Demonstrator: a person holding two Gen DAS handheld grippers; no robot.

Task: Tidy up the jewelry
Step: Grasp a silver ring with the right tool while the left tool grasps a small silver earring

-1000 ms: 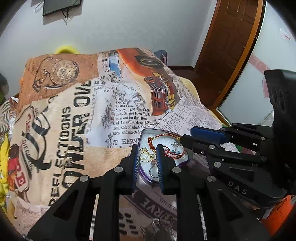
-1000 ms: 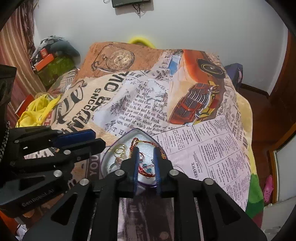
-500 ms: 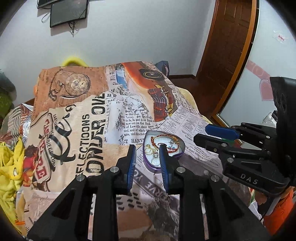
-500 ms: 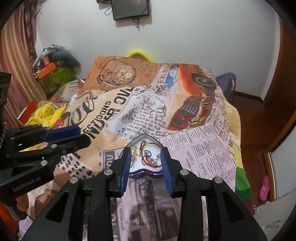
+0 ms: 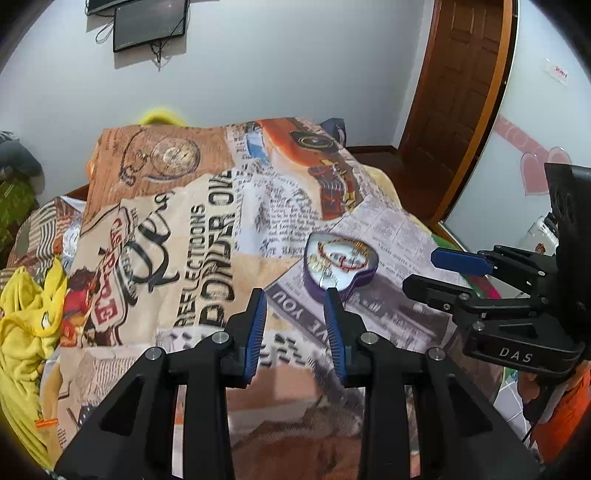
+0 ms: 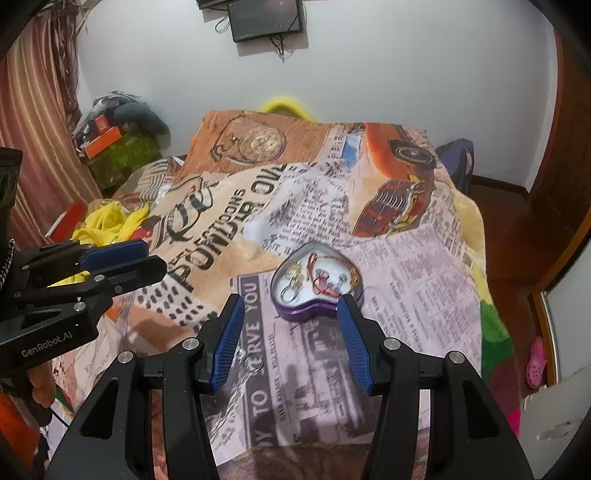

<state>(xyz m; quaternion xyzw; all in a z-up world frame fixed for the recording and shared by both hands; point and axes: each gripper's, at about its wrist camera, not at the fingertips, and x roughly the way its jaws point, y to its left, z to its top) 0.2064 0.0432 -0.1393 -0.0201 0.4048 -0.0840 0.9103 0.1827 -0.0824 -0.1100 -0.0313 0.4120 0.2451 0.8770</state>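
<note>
Both pairs of tongs have pulled back and up from the purple heart-shaped metal tin (image 6: 317, 291), which a second ago sat right between their blue pads, and both have spread wider since then. The left tongs (image 5: 295, 325) now hover with their blue pads apart and nothing between them, the tin just beyond their right tip. The right tongs (image 6: 291, 338) stand wide apart and empty too, with the tin just past their tips, its near right edge close to the right pad.

The tin rests open on the newspaper-print blanket (image 6: 417, 273) that covers the bed, on the right part of the spread. Inside it lie gold rings (image 6: 293, 277) on the left and a red beaded bracelet (image 6: 325, 286) near the middle; the smaller pieces around them are too fine to name. A thin metal ring (image 6: 253, 363) lies on the blanket nearer than the tin, between the right tongs' pads.

A yellow crumpled cloth (image 5: 22, 332) lies at the left edge of the bed. A dark flat screen (image 6: 266, 16) hangs on the far white wall, and a brown wooden door (image 5: 461, 88) stands to the far right.
</note>
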